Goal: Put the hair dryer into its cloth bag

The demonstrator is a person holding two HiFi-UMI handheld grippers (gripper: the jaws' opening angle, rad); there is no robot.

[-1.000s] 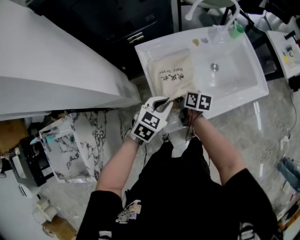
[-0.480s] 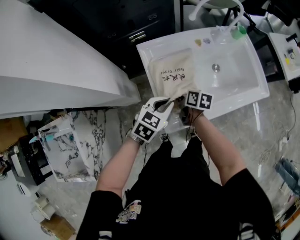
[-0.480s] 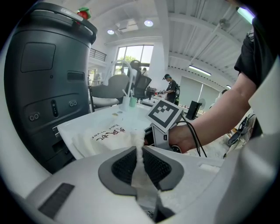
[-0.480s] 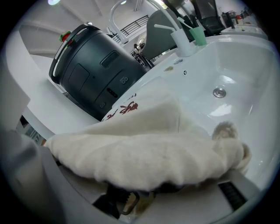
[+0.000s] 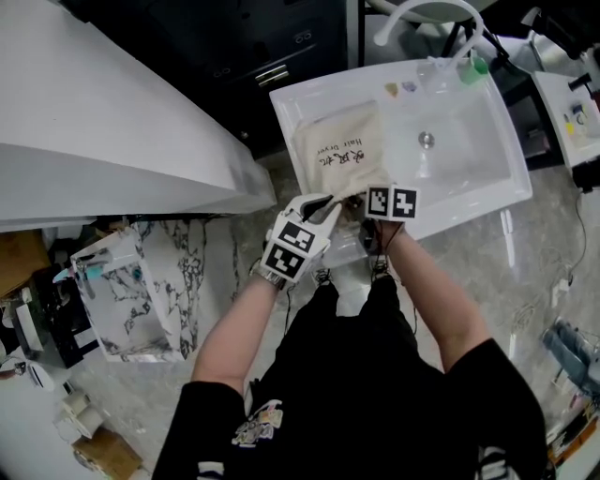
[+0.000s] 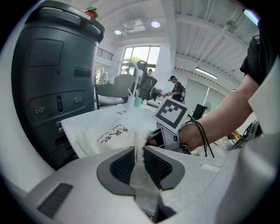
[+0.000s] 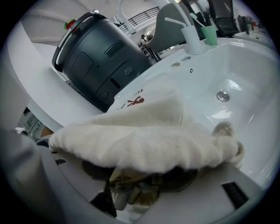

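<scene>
The cream cloth bag [image 5: 342, 155] with red and black print lies bulging on the left side of the white sink [image 5: 487, 199]. My left gripper [image 5: 323, 208] is at its near end. In the left gripper view a strip of the bag's cloth [image 6: 139, 148] is pinched between the dark pads [image 6: 123, 162], though the jaws have just been opening a little. My right gripper [image 5: 364, 210] is beside it, its jaws just opened wide. The bag's gathered mouth [image 7: 144, 135] drapes across them, and a tan cord end [image 7: 131, 188] hangs between. No hair dryer shows in any view.
A drain [image 5: 427, 141] sits mid-basin, with a faucet [image 5: 422, 11] and a green cup [image 5: 473, 64] at the far rim. A dark grey appliance [image 6: 52, 78] stands left of the sink. A white counter [image 5: 94, 122] and a marbled box [image 5: 131, 291] are at the left.
Both grippers stay at the bag's near end with the bag lying as before. Only the camera view has shifted slightly.
</scene>
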